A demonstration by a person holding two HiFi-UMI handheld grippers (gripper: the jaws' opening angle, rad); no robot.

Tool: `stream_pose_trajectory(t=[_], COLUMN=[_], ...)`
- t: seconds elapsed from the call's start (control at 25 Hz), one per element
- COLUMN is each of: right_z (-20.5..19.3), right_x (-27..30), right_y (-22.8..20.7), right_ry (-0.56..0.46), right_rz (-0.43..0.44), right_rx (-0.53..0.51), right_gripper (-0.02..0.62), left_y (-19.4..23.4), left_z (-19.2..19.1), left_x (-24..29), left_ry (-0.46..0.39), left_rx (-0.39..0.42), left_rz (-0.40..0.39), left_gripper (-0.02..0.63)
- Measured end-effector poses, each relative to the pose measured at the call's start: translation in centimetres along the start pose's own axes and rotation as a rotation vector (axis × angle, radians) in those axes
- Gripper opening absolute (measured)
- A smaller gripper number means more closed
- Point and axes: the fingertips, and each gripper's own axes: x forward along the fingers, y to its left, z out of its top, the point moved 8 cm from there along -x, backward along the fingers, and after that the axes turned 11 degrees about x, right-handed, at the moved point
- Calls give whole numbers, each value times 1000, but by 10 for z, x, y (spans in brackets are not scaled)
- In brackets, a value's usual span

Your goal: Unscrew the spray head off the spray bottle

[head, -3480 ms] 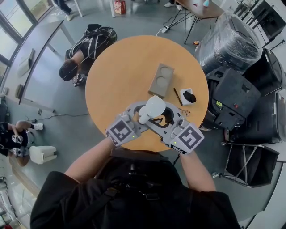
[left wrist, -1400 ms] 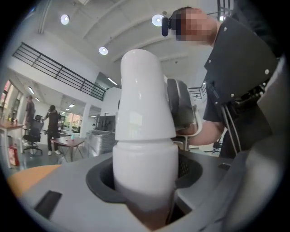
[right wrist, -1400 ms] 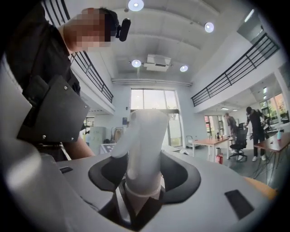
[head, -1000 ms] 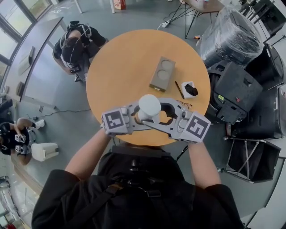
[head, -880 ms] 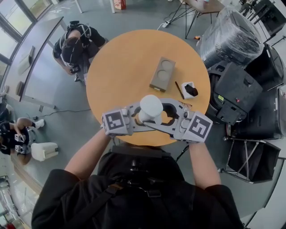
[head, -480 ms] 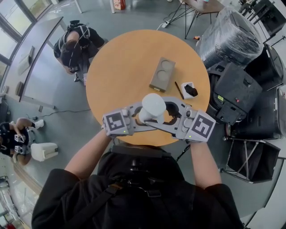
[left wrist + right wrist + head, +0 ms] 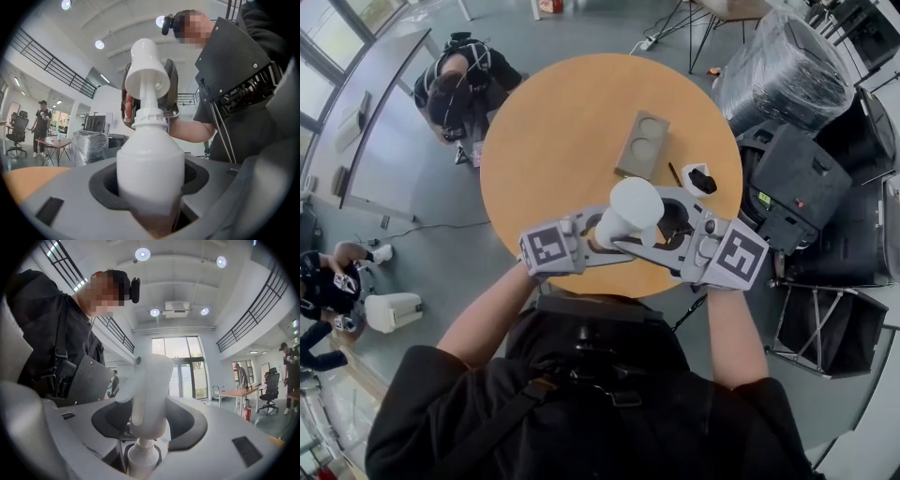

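Centrally, the left hand-held gripper is pinching the white spray bottle by its body while the right hand-held gripper is clamping the spray head; the bottle is hovering over the 6 o'clock edge of the round tabletop.

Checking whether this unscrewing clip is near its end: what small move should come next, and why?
Probably raise the right tool straight up to draw the spray head clear. The head sits above the neck of the spray bottle with only a thin stem between them, so it looks unthreaded, and the left tool clamps the bottle body upright.
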Motion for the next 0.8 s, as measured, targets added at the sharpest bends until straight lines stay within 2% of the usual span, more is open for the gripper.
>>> stream_pose_trajectory(t=[0.24,0.56,0.8], right_z=[8,29,38], right_x=[3,10,5], right_y=[4,10,14], right_ry=[-20,-52,-83], right_rz=[-8,-24,-40], right_rx=[-21,-52,-70], right_gripper=[249,247,247], left_y=[-4,4,1], left_z=[-15,-24,-38], left_x=[-6,-29,-35], left_ry=[7,1,37], left_rx=[-9,-9,18], left_rz=[25,101,126], left_gripper=[284,284,284])
